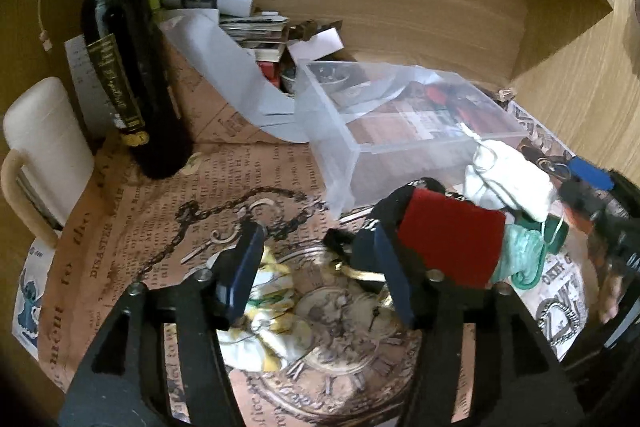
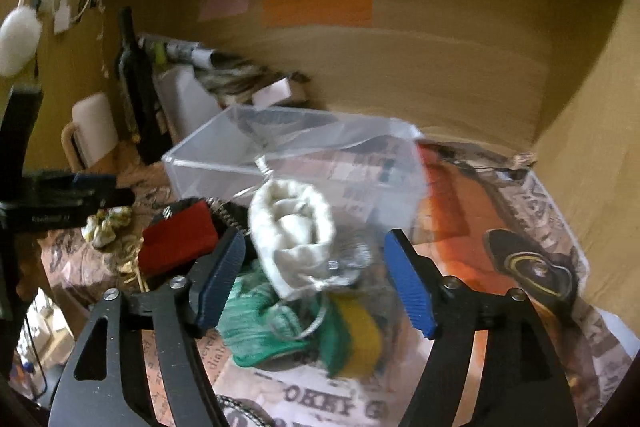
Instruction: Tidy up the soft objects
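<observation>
A clear plastic box [image 1: 404, 131] [image 2: 280, 159] stands on the printed paper mat. In front of it lie a white cloth pouch [image 1: 512, 175] [image 2: 296, 231], a red soft pad [image 1: 452, 243] [image 2: 176, 239], a green knit piece [image 1: 524, 255] [image 2: 256, 323] and a yellow-green item [image 2: 356, 331]. A white and yellow floral cloth [image 1: 268, 311] [image 2: 106, 223] lies under my left gripper [image 1: 320, 275], which is open and empty above it. My right gripper [image 2: 312, 279] is open, its jaws on either side of the white pouch, which lies a little beyond the fingertips. It also shows in the left wrist view [image 1: 600, 195].
A dark wine bottle [image 1: 128, 67] [image 2: 136, 87] and a white mug [image 1: 44, 147] [image 2: 92, 131] stand at the left. Papers and small boxes [image 1: 248, 27] pile up at the back. Wooden walls enclose the desk nook [image 1: 440, 11]. A metal chain [image 1: 192, 223] lies on the mat.
</observation>
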Demonstrator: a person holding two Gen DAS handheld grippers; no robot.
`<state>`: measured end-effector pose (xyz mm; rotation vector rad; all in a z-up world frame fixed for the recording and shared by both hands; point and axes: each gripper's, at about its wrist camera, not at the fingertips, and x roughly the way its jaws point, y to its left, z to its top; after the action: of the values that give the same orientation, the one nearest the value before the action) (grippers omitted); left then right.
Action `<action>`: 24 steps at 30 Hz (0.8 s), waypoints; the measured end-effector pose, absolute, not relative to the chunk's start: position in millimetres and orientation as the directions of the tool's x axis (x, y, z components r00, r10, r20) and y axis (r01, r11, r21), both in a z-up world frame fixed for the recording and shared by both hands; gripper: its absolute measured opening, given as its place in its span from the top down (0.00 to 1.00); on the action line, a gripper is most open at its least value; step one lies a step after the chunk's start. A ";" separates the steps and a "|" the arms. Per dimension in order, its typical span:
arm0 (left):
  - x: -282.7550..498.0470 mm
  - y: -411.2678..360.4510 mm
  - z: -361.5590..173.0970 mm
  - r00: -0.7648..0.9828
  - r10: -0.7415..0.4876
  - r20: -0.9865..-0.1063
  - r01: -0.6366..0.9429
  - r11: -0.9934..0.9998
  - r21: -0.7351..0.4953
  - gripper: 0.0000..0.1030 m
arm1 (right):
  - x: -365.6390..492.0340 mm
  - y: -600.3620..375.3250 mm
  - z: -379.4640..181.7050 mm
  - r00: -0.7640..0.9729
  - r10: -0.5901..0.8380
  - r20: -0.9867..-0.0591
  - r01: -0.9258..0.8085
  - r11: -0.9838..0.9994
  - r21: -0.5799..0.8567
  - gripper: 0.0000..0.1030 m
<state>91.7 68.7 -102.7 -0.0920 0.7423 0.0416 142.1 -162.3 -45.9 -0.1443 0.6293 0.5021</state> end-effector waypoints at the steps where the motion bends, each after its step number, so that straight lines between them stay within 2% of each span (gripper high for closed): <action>1: 90.6 70.6 -103.5 0.735 0.012 -0.678 -0.077 0.995 -0.066 0.42 | 143.1 -168.7 -43.6 0.701 0.398 -0.592 -0.476 0.879 0.028 0.32; 5: 86.9 84.4 -112.6 0.714 0.046 -0.699 -0.120 0.991 -0.058 0.38 | 152.2 -183.8 -42.0 0.723 0.352 -0.595 -0.411 0.911 0.040 0.32; 10: 86.6 107.3 -129.3 0.671 0.089 -0.736 -0.195 0.979 -0.059 0.37 | 170.9 -189.2 -62.5 0.681 0.313 -0.662 -0.378 0.925 0.049 0.32; 14: 88.4 117.4 -140.7 0.653 0.069 -0.755 -0.214 0.972 -0.096 0.32 | 180.2 -190.6 -77.3 0.648 0.299 -0.700 -0.367 0.928 0.056 0.33; 21: 97.3 109.7 -149.4 0.649 0.131 -0.749 -0.213 0.977 -0.014 0.31 | 189.6 -187.3 -92.3 0.578 0.327 -0.747 -0.386 0.917 0.103 0.33; 24: 96.0 111.0 -149.0 0.656 0.138 -0.742 -0.224 0.974 -0.017 0.34 | 192.0 -183.5 -96.0 0.557 0.350 -0.753 -0.404 0.906 0.122 0.42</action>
<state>96.0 111.0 -149.0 -0.1106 0.8313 0.2057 192.0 -183.5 -96.0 -0.0672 0.8732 0.4455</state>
